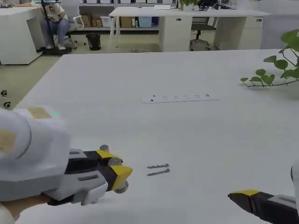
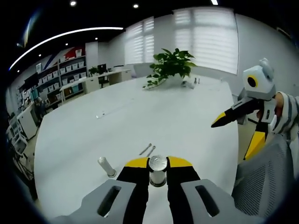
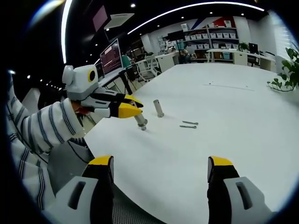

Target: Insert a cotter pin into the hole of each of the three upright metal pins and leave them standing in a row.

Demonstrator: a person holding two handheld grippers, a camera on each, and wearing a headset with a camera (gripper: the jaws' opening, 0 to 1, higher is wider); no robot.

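Observation:
My left gripper (image 1: 119, 175) is shut on a short metal pin (image 2: 158, 175) near the table's front left. The pin's lower end (image 3: 141, 123) is at or just above the table. A second metal pin (image 1: 103, 148) stands upright just beyond it (image 3: 159, 108). Two cotter pins (image 1: 158, 169) lie side by side on the white table to the right of the left gripper, also seen ahead of its jaws (image 2: 147, 149). My right gripper (image 3: 160, 162) is open with nothing between its jaws, low at the front right (image 1: 238, 196), apart from the pins.
A white power strip (image 1: 180, 98) lies across the middle of the table (image 1: 224, 140). A leafy plant (image 1: 280, 70) reaches in at the right edge. The table's near edge runs just under both grippers. Desks, shelves and a seated person are far behind.

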